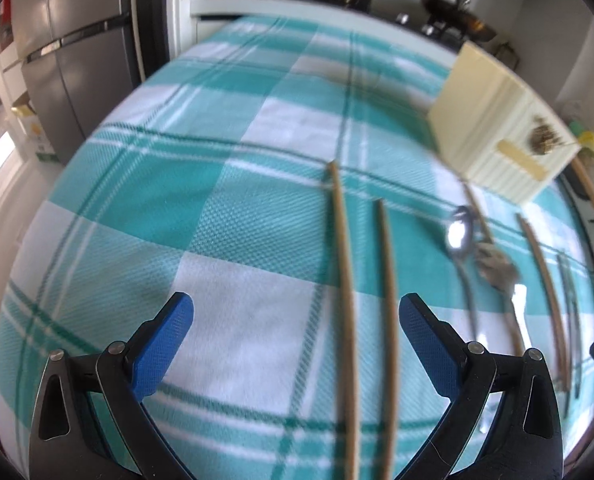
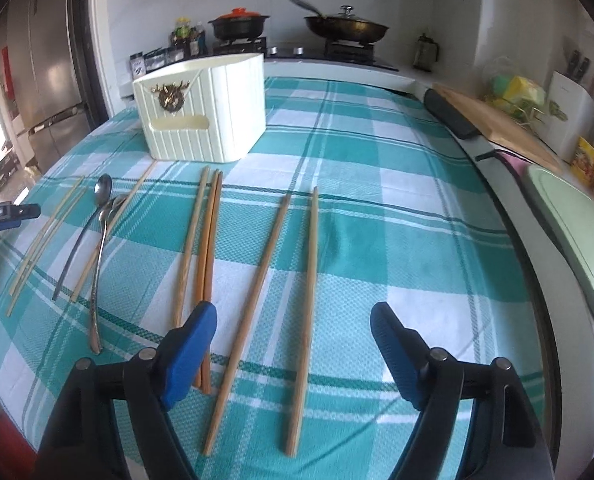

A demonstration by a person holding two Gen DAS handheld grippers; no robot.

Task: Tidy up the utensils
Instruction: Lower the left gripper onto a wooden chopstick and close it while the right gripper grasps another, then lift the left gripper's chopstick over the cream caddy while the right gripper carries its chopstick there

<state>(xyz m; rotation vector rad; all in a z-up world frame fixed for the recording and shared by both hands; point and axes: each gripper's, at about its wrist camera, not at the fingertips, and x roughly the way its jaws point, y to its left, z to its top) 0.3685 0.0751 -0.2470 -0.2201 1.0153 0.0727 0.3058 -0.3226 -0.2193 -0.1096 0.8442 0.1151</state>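
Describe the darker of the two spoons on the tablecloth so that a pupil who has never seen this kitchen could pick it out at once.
Start at the cream storage box on the teal checked tablecloth. In front of its left corner two spoons lie among pale chopsticks. The dark spoon is the left one, with a slim grey handle, while the silver spoon beside it has a shiny, ornate handle.

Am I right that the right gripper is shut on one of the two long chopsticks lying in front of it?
No. The right wrist view shows the right gripper open, gripping nothing; the two long chopsticks lie on the checked cloth between its blue fingers.
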